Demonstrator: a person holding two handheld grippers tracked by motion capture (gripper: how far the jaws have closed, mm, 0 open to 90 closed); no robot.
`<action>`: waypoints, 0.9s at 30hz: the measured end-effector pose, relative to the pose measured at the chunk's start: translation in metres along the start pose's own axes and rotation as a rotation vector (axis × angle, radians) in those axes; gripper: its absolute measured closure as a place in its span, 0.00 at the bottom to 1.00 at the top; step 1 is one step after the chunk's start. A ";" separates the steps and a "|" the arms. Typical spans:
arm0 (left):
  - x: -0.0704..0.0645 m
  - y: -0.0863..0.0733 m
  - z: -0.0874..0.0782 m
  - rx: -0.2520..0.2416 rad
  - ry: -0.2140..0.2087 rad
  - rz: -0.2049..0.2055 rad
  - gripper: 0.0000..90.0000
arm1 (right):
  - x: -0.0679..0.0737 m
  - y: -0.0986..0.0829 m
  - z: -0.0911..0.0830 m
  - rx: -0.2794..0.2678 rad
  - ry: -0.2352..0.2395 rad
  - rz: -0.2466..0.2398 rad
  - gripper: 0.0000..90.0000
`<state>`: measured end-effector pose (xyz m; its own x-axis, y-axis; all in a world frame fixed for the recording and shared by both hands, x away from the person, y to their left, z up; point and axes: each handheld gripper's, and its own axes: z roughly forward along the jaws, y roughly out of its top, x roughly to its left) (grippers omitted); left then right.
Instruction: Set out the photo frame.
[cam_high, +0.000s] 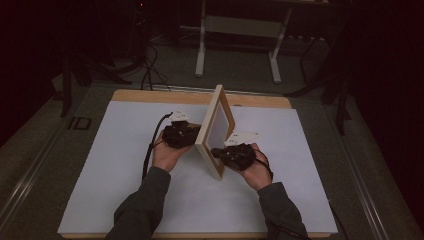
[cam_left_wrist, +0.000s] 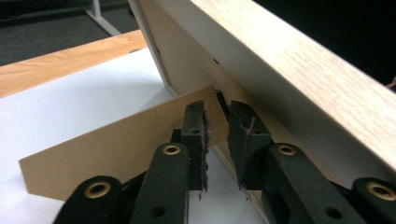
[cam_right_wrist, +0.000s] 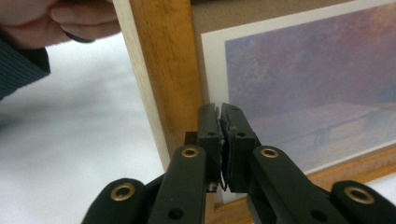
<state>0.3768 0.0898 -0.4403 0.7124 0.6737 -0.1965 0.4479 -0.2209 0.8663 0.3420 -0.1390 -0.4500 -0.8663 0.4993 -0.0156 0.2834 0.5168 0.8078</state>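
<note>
In the high view the picture frame (cam_high: 216, 131) stands edge-on, so its front print and the back stand are too small to make out, and it hides the tips of the left tongs (cam_high: 192, 134). In the left gripper view the frame's top runs off the upper edge. In the right gripper view the print (cam_right_wrist: 308, 88) is blurred and cut off at the right.

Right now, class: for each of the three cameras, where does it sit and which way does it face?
High view: above the person's side, looking forward and down at the table; forearms and both hands show.
Left gripper view: rides the left gripper, facing the picture frame's back and its stand.
Right gripper view: rides the right gripper, facing the frame's front and print; the other hand shows.
All share the frame.
</note>
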 end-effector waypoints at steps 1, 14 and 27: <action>0.000 0.000 -0.001 0.000 -0.002 -0.001 0.84 | 0.000 -0.001 -0.001 0.001 -0.002 0.002 0.96; 0.003 0.002 -0.015 -0.020 0.015 -0.036 0.77 | -0.004 -0.009 -0.004 0.019 -0.007 0.006 0.89; 0.002 0.007 -0.030 -0.069 0.026 -0.085 0.66 | -0.007 -0.015 -0.006 0.029 -0.015 0.016 0.84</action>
<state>0.3650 0.1109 -0.4210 0.6583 0.7065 -0.2597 0.4672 -0.1131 0.8769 0.3413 -0.1549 -0.4584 -0.8553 0.5180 -0.0121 0.3089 0.5286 0.7907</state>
